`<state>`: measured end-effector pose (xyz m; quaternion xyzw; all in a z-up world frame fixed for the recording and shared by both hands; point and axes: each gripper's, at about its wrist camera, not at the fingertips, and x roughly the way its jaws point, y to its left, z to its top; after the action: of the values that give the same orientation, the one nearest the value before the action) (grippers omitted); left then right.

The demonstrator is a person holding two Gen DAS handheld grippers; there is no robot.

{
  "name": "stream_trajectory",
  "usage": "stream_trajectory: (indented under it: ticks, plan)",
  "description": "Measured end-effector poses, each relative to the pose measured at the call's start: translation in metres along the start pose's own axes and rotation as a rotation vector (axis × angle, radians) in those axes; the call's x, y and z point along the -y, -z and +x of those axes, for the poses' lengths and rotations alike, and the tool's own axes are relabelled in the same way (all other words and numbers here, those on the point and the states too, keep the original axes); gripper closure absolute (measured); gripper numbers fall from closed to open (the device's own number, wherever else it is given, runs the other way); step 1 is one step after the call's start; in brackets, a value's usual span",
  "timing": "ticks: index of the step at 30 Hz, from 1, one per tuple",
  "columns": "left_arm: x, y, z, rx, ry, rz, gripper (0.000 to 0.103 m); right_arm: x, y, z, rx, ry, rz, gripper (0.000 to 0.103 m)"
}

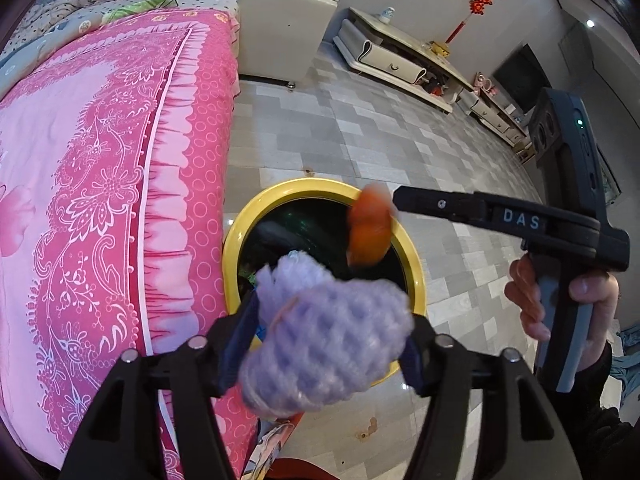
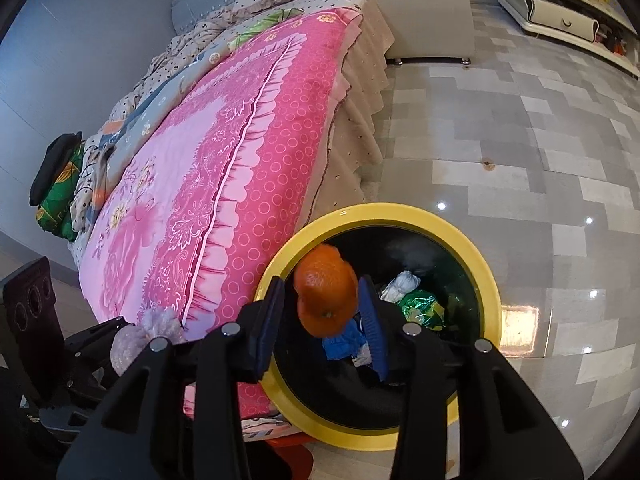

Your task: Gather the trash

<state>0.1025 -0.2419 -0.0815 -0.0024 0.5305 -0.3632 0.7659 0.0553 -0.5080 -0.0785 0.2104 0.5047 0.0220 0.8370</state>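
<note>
A yellow-rimmed bin [image 1: 240, 232] [image 2: 492, 292] with a black liner stands on the floor against the bed. My left gripper [image 1: 332, 320] hovers over its near rim, jaws wide. A purple foam fruit net [image 1: 324, 340] [image 2: 132, 344] lies blurred between them, loose, not pinched. My right gripper [image 2: 322, 292] [image 1: 404, 202] is over the bin mouth. An orange peel [image 2: 326, 300] [image 1: 368, 228] sits between its open fingers with a gap at the left pad, and looks blurred just off the tip in the left wrist view. The bin holds a green foil wrapper [image 2: 420, 308], blue wrapper [image 2: 340, 340] and white paper [image 2: 402, 284].
A bed with a pink patterned cover [image 1: 100, 160] [image 2: 200, 160] runs along the bin's left side. A white cabinet [image 1: 284, 20] and a low TV stand [image 1: 400, 56] stand farther off on the grey tiled floor [image 2: 520, 140]. A person's hand [image 1: 528, 300] holds the right gripper.
</note>
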Motion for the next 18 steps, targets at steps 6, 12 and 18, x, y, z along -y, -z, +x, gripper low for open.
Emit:
stream_trajectory:
  ticks: [6,12,18]
  plan:
    - [-0.011,0.0,-0.013,0.032,0.008,-0.02,0.024,0.015,-0.01,-0.017,0.063,0.045,0.043,0.064]
    - [-0.025,-0.002,-0.024,0.066,-0.004,-0.05,0.023,0.013,-0.014,-0.024,0.085,0.066,0.036,0.064]
    - [-0.051,0.0,-0.041,0.107,-0.033,-0.102,0.023,-0.006,-0.018,-0.019,0.083,0.065,-0.007,0.064]
